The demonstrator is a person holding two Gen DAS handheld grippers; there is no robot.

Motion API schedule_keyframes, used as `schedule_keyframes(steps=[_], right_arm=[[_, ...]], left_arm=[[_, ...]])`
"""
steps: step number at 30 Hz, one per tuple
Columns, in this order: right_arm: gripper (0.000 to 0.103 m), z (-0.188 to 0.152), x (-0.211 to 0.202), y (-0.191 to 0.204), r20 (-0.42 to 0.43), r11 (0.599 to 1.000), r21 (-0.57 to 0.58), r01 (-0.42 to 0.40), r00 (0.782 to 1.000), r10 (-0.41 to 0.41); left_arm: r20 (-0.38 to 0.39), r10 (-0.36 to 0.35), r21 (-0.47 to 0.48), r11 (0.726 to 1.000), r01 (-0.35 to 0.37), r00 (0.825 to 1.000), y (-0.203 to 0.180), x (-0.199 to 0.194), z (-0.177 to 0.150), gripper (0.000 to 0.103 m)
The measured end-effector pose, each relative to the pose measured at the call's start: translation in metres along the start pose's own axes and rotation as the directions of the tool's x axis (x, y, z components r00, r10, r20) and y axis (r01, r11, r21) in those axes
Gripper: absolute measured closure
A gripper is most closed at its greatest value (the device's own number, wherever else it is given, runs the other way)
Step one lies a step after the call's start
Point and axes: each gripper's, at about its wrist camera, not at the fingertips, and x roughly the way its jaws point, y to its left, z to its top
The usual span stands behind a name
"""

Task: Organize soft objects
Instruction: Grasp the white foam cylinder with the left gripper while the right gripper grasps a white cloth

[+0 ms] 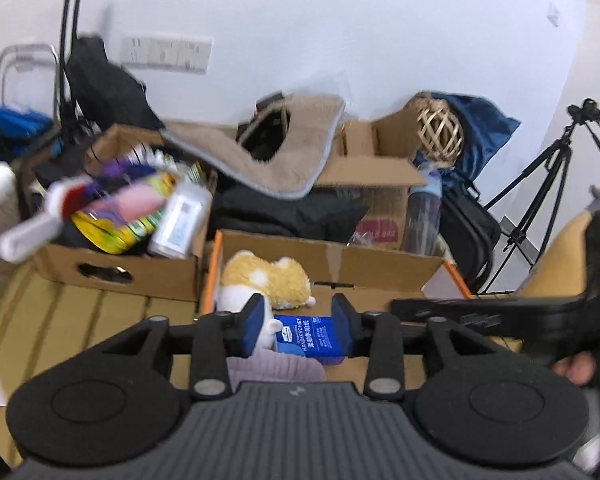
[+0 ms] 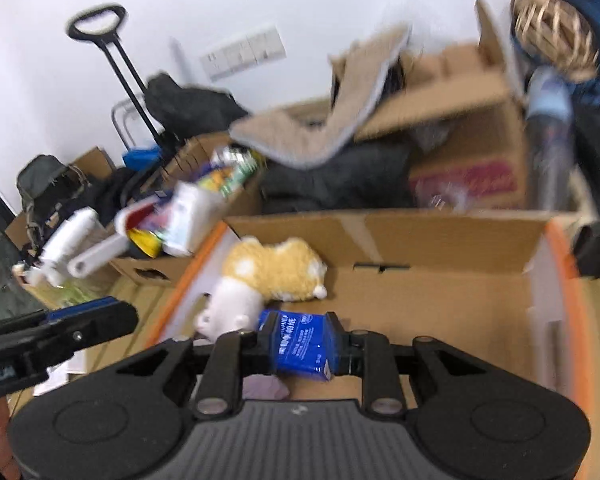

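plush toy (image 2: 274, 270): fuzzy yellow-and-white pile, matt. tissue pack (image 2: 300, 346): glossy blue plastic film, printed, crinkled. open box (image 2: 440, 240): matt brown corrugated cardboard, orange-edged flaps. mat (image 1: 284, 148): beige fleece, rough nap, grey stitched border. woven ball (image 1: 440, 130): pale wicker strips, open lattice. lilac cloth (image 1: 274, 366): soft ribbed knit. left claw (image 1: 300, 328): matt black plastic arms, blue rubbery pads, ribbed grey housing, dull metal pivot pins. right claw (image 2: 300, 346): same black plastic. floor (image 1: 80, 320): smooth wood-look boards. tripod (image 1: 540, 200): black metal, satin.
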Motion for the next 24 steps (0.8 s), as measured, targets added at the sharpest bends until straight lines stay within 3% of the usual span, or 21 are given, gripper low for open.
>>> schedule_keyframes(steps=[3, 6, 7, 13, 15, 17, 24], right_arm=[[0.078, -0.007, -0.067, 0.007, 0.056, 0.999, -0.037, 0.026, 0.998, -0.024], [0.068, -0.031, -0.140, 0.013, 0.123, 0.995, -0.086, 0.054, 0.991, -0.043], [0.063, -0.043, -0.164, 0.015, 0.144, 0.992, -0.104, 0.072, 0.988, -0.057], [0.057, -0.151, -0.279, 0.030, 0.289, 0.969, -0.181, 0.171, 0.951, -0.114], [0.051, -0.196, -0.303, 0.038, 0.329, 0.953, -0.204, 0.223, 0.932, -0.148], [0.050, -0.237, -0.320, 0.044, 0.355, 0.950, -0.201, 0.240, 0.921, -0.158], [0.045, -0.349, -0.345, 0.066, 0.366, 0.959, -0.145, 0.244, 0.913, -0.177]], left_arm=[[0.024, 0.016, 0.045, 0.999, -0.017, 1.000, -0.011, -0.046, -0.008, 0.042], [0.040, 0.037, 0.079, 0.996, -0.041, 0.998, -0.020, -0.090, -0.033, 0.039], [0.055, 0.041, 0.095, 0.994, -0.046, 0.998, -0.024, -0.107, -0.045, 0.037], [0.189, 0.011, 0.169, 0.985, -0.044, 0.982, -0.042, -0.198, -0.132, 0.025], [0.257, 0.022, 0.191, 0.979, -0.073, 0.966, -0.051, -0.224, -0.167, 0.015], [0.305, 0.032, 0.201, 0.975, -0.097, 0.952, -0.058, -0.248, -0.204, 0.014], [0.319, 0.044, 0.205, 0.972, -0.115, 0.947, -0.069, -0.305, -0.294, 0.009]])
